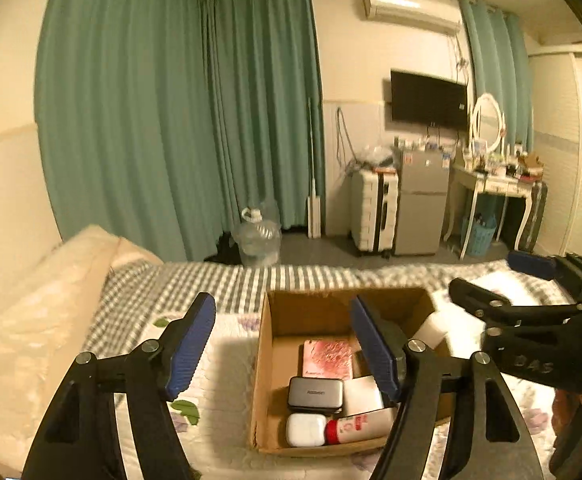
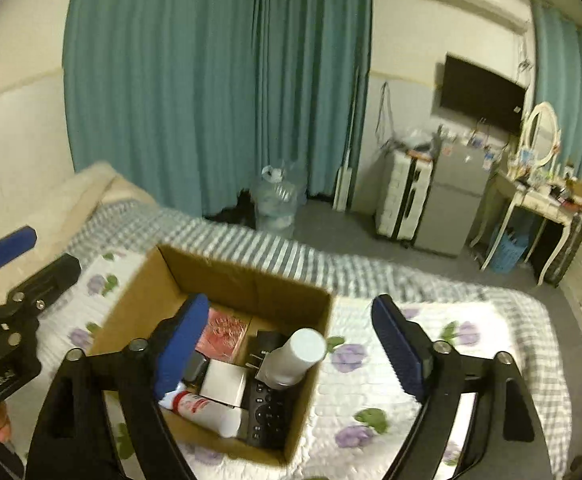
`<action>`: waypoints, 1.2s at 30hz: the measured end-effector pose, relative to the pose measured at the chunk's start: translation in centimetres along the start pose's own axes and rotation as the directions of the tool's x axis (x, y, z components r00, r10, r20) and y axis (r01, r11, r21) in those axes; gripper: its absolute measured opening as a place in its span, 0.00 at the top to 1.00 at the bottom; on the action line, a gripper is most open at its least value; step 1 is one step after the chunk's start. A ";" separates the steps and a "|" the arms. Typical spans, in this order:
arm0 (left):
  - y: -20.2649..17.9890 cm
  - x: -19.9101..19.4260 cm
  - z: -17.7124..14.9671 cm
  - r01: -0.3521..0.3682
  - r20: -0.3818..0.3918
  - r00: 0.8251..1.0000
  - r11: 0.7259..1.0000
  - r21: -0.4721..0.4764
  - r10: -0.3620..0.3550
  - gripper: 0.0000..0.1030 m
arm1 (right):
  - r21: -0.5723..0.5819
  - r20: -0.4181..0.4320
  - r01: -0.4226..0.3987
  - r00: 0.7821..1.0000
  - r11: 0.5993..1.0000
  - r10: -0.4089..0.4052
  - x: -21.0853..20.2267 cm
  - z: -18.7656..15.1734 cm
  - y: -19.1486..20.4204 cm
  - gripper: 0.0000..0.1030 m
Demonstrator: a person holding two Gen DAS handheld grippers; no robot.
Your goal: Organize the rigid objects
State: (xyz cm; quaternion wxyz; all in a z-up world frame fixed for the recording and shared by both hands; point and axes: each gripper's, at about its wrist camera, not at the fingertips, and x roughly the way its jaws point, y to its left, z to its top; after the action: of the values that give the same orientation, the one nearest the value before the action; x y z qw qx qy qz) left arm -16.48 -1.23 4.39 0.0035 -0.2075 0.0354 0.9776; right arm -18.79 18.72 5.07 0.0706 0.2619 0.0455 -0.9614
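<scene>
Both grippers, left gripper (image 1: 283, 354) and right gripper (image 2: 291, 350), hover over the cardboard box (image 2: 227, 276) on the bed (image 2: 431, 360), jaws wide apart, holding nothing. Rigid items sit inside the box: remote (image 2: 265, 412), white bottle (image 2: 293, 356), tube (image 2: 207, 408), earbud case (image 1: 305, 429). Looks nearly all packed.

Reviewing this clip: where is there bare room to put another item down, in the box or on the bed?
In the cardboard box, bare floor shows along its left wall, beside the pink booklet. The near half is crowded: grey case, white earbud case, red-capped tube, remote. Outside, the floral quilt right of the box lies free.
</scene>
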 end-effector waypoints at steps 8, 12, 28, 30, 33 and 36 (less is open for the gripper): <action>0.4 -8.4 2.0 -0.008 0.095 0.995 1.000 0.017 0.006 0.26 | 0.010 0.150 0.048 0.987 0.999 -0.049 -11.8 1.4 0.5 0.00; 0.6 -11.9 1.3 0.020 0.136 0.990 1.000 0.016 -0.022 0.25 | 0.031 0.184 0.052 0.981 0.998 -0.057 -15.9 0.1 0.6 0.00; 0.3 -8.1 -7.5 0.000 0.064 0.998 1.000 -0.015 0.001 0.25 | 0.076 0.198 0.063 0.977 0.995 -0.077 -12.9 -9.3 1.7 0.00; 0.1 -6.9 -8.6 -0.014 0.050 0.999 1.000 0.005 0.013 0.25 | 0.089 0.163 0.062 0.984 0.994 -0.076 -10.9 -10.6 1.7 0.00; -0.2 -6.3 -10.0 -0.003 0.021 1.000 1.000 0.016 0.002 0.25 | 0.089 0.123 0.070 0.989 0.994 -0.081 -9.1 -11.9 1.8 0.00; -0.5 -5.6 -10.6 0.004 -0.007 1.000 1.000 0.028 -0.004 0.26 | 0.086 0.101 0.086 0.990 0.993 -0.095 -8.1 -12.2 1.7 0.00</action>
State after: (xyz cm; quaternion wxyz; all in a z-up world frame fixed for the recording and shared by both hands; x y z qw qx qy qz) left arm -7.07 -1.43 -3.04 0.0083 -0.2111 0.0489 0.9762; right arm -5.58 19.46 -1.39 0.0184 0.2116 0.0141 -0.9771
